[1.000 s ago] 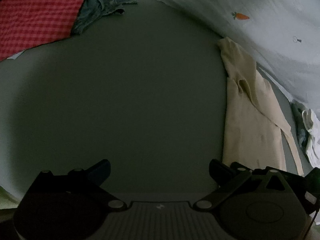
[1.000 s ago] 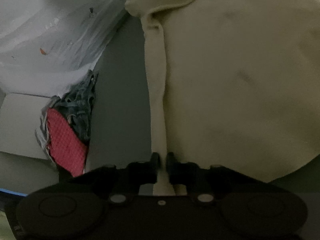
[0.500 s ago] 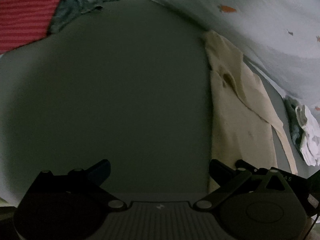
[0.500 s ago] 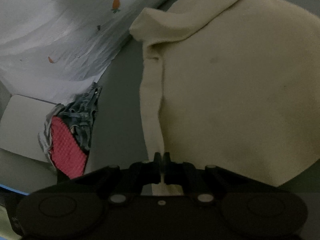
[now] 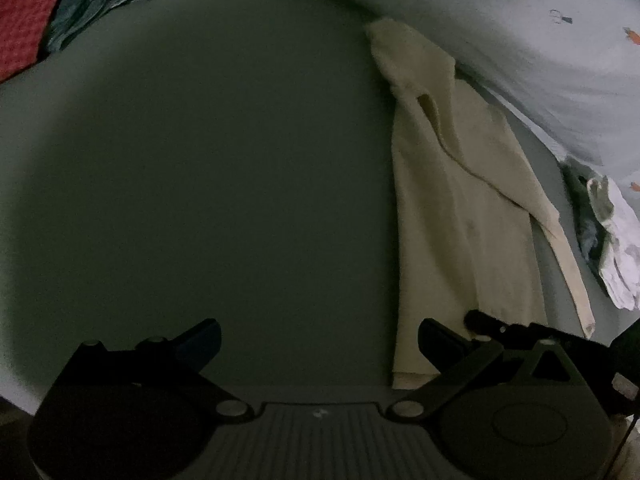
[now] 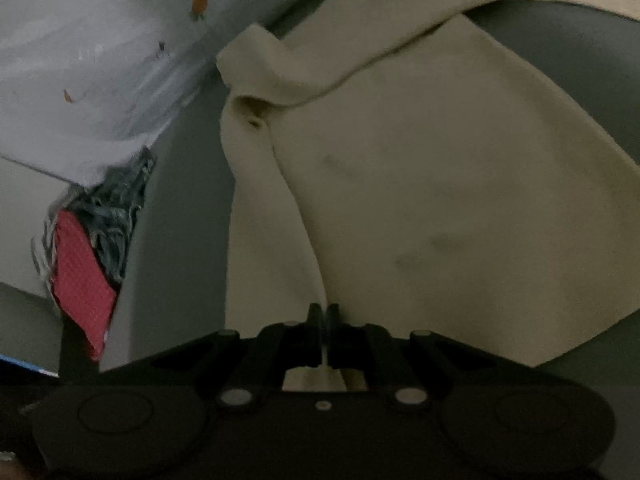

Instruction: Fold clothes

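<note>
A cream long-sleeved shirt lies on the dark grey surface, stretched from the back toward me at the right of the left wrist view. My left gripper stands open above bare surface, its right finger just over the shirt's near hem. In the right wrist view the same cream shirt fills the middle and right, collar at the upper left. My right gripper is shut on the shirt's near edge, a thin fold of cloth pinched between the pads.
A red checked cloth and a blue denim garment lie piled at the far left. A pale sheet with carrot prints runs along the back. White and grey clothes are heaped at the right edge.
The right gripper closed fully on the shirt's edge and drew it along, so the collar now sits lower in its view. The left gripper slid toward the shirt, still open.
</note>
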A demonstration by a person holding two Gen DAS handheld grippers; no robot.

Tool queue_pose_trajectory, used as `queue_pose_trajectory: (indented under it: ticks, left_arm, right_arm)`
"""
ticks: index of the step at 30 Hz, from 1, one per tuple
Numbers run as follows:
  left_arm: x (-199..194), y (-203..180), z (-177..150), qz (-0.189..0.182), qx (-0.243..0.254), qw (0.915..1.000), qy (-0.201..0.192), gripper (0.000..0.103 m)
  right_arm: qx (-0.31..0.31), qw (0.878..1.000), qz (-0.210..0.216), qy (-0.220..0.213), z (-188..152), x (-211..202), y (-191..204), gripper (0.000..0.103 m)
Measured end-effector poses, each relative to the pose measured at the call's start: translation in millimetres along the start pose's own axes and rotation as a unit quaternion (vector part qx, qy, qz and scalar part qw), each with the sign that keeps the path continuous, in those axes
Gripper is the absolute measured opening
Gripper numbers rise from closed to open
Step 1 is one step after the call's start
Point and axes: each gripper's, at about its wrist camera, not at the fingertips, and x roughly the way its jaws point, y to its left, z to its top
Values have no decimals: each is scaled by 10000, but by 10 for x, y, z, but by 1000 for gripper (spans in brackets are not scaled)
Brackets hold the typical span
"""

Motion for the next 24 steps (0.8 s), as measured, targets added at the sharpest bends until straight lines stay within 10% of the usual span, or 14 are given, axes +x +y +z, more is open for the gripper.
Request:
queue_pose_trajectory:
  ticks: [7, 24]
  left_arm:
    - [-13, -42, 118, -16, -448, 9987, -255, 103]
    - [630, -392, 1272, -154, -689, 9962, -512, 103]
  right_arm:
    - [-24, 9995, 142, 291, 199, -25, -60, 21]
    - [1043, 9862, -544, -1166, 1274, -553, -985, 32]
